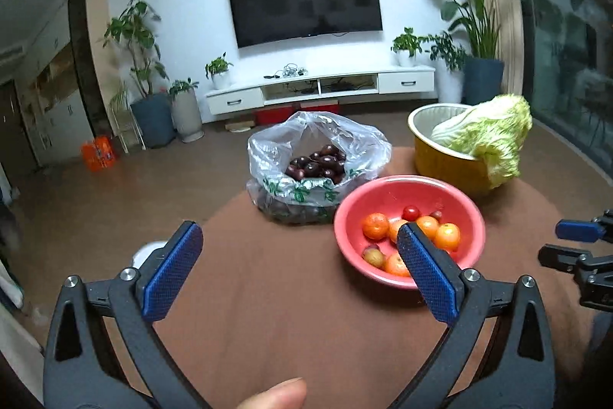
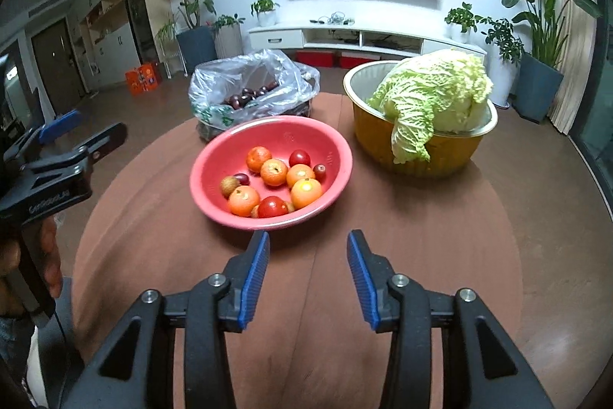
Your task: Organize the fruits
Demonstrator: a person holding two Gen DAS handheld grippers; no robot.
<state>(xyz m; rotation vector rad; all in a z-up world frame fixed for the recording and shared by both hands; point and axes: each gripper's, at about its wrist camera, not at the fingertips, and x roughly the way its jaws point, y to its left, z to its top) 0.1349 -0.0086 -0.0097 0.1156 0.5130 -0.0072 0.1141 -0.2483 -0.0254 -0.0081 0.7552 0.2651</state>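
Round brown table (image 2: 459, 255) carries everything. Landmark: pink bowl (image 2: 214, 156), near the table's middle. Behind and right of it, a yellow basin (image 2: 440, 156) with a napa cabbage (image 2: 436, 94) drooping over the rim. Behind and left, touching or nearly so, a clear plastic bag (image 2: 214, 83) of dark plums (image 2: 245, 98). In the bowl: small oranges (image 2: 274, 172), cherry tomatoes (image 2: 299, 158), a few brownish lychee-like fruits (image 2: 229, 186), all loose and touching. Judged light, round, prone to roll; tomatoes soft-skinned, so pinch gently across the middle. Right gripper (image 2: 308, 271) just in front of the bowl, fingers spread, empty. Left gripper (image 1: 299, 271) front-left of it, fingers wide apart, empty.
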